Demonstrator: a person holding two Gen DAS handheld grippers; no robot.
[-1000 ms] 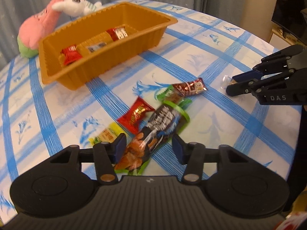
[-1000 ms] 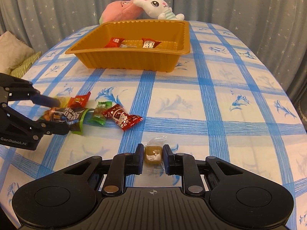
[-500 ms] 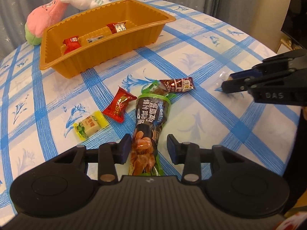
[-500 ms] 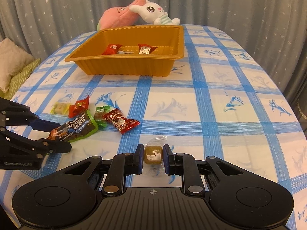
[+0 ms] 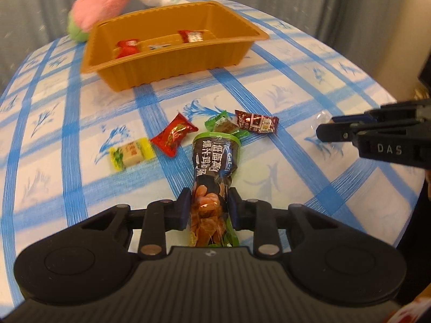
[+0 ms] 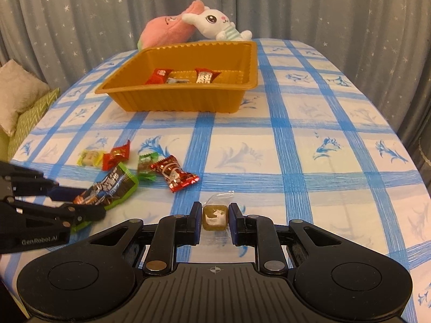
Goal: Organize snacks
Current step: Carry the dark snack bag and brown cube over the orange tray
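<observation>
My left gripper (image 5: 208, 207) is shut on the near end of a long dark snack bag with a green rim (image 5: 212, 167), also seen in the right wrist view (image 6: 107, 185). My right gripper (image 6: 215, 216) is shut on a small brown candy in clear wrap (image 6: 214, 216). An orange tray (image 5: 172, 62) stands at the back with three snacks in it (image 6: 157, 76). Loose on the cloth lie a yellow candy (image 5: 132, 154), a red candy (image 5: 175, 134), a green candy (image 5: 222, 125) and a dark red candy (image 5: 256, 125).
A pink plush (image 6: 167, 31) and a white bunny plush (image 6: 215, 24) lie behind the tray. Curtains hang behind the round table with the blue-checked cloth (image 6: 309, 140). A cushion (image 6: 18, 94) sits off the left edge. The right gripper shows at right in the left wrist view (image 5: 377, 134).
My left gripper closed on the long snack bag and lifted its near end. The right gripper stayed shut on the brown candy and rose a little.
</observation>
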